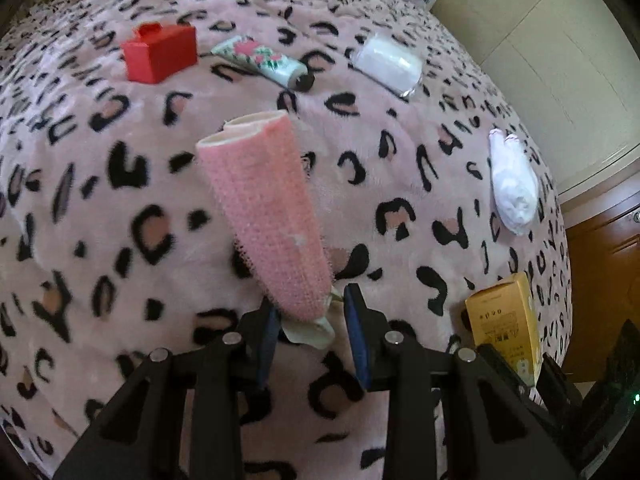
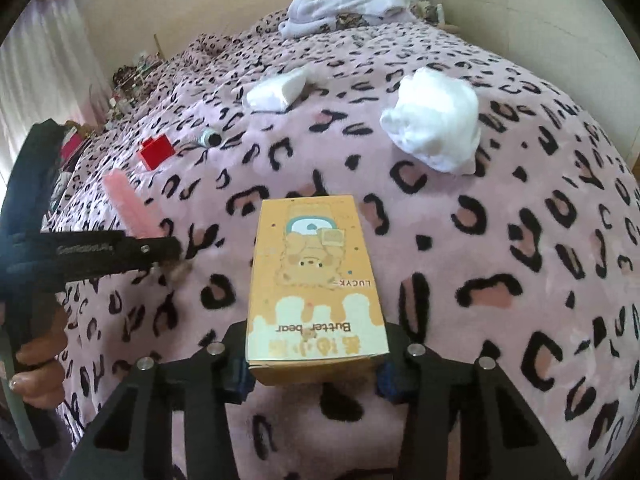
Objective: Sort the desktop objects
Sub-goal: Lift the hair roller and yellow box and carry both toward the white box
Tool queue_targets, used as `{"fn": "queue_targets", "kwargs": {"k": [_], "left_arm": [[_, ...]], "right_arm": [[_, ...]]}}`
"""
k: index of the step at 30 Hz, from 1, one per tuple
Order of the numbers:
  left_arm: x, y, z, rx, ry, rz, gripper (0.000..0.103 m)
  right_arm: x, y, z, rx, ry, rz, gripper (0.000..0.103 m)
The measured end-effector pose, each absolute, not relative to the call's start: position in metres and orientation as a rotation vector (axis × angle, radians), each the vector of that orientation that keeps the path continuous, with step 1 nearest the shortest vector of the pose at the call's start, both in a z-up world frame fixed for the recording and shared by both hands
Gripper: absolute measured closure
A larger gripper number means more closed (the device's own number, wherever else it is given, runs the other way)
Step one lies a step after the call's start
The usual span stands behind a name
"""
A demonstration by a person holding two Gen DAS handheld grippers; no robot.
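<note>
Leopard blanket, yellow box between right tongs

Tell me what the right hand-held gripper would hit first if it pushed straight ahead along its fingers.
The yellow Butter bear box: its near end already sits between the right hand-held gripper fingers. Beyond it lies only the leopard-print blanket, though depth is hard to judge.

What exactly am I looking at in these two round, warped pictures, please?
A person holds a hand-held gripper in each hand; a wide-angle camera on each looks along its fingers. In the left view, the left gripper is shut on a pink hair roller. In the right view, the right gripper has a yellow box between its fingers. A red box, a flowered tube, a white packet and a white cloth lie on the leopard-print blanket.
</note>
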State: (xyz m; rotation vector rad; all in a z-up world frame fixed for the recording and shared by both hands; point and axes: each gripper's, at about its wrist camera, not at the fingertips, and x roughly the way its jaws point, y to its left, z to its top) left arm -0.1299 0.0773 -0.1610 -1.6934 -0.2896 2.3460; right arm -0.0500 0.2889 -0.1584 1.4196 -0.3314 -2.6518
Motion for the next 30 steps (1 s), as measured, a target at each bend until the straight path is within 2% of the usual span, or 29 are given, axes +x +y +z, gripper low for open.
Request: {"fn": "queue_targets", "kwargs": {"k": [9,30], "left_arm": [[-0.096,0.044,-0.12,-1.617,-0.255,2.44,0.071],[0.015,-0.077,-0.042,-1.667,-0.26,2.759,0.071]], "right_arm": [[-0.04,0.267,-0.121,1.295,-0.309,-2.699,0.056],[0.0,0.114,-0.027,1.134,-0.171,-2.581,0.056]]}}
